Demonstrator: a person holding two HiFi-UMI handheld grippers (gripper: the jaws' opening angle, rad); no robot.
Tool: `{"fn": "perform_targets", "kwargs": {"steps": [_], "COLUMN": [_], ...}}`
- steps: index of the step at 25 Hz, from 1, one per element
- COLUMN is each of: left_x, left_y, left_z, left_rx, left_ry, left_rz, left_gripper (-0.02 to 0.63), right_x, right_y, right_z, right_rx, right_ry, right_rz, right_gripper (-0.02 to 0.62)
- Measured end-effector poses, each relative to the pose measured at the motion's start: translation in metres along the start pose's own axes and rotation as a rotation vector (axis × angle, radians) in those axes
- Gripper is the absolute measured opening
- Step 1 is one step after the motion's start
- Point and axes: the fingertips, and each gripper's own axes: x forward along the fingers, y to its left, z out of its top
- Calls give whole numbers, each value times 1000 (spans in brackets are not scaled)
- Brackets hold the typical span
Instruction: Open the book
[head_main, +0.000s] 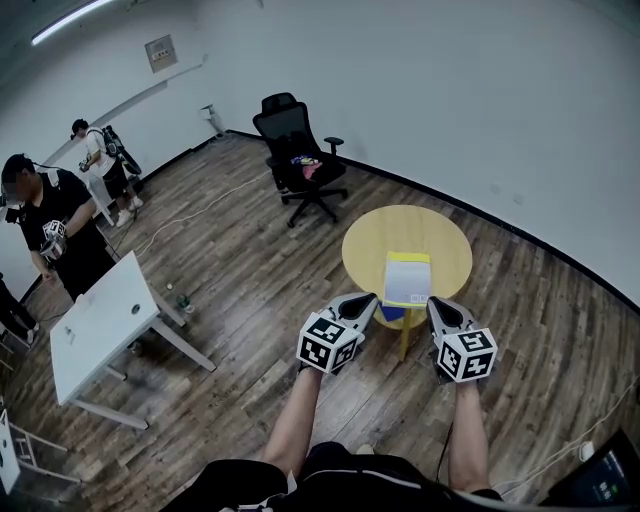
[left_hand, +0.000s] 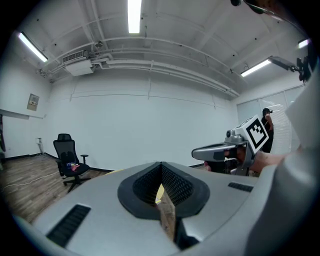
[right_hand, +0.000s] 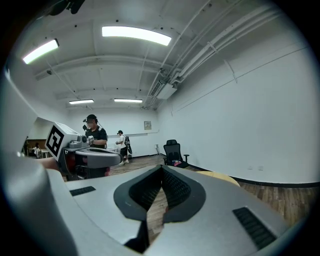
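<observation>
**Operator:** State of the left gripper (head_main: 372, 298)?
**Technician:** Jaws closed, tips meeting — nothing between them.
**Operator:** And the right gripper (head_main: 434, 302)?
**Technician:** Same condition: jaws fully together, nothing held.
**Operator:** Location of the book (head_main: 407, 278)?
**Technician:** Flat and closed on the round table (head_main: 365, 245), just ahead of both grippers and in line with the gap between them — neither touches it. An office chair (head_main: 300, 160) stands well beyond the table.
</observation>
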Motion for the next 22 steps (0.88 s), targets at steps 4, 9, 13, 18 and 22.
{"fn": "perform_targets", "kwargs": {"steps": [4, 9, 13, 18, 22], "left_x": [9, 25, 36, 59, 75], "left_y": [8, 15, 25, 44, 62], "left_z": [-2, -5, -5, -8, 0], "left_rx": [3, -5, -11, -17, -19], "left_ry": [7, 12, 11, 15, 2], "left_rz": [2, 1, 0, -8, -25], "left_gripper": [-2, -2, -2, -2, -2], "right_x": [11, 20, 31, 55, 78], "right_y": [-7, -21, -31, -48, -59], "right_z": [0, -5, -5, -7, -3], "right_rx": [2, 5, 4, 11, 11], "right_ry": [-5, 7, 13, 21, 26], "right_rz": [1, -3, -7, -10, -16], "right_gripper": [6, 6, 6, 6, 6]}}
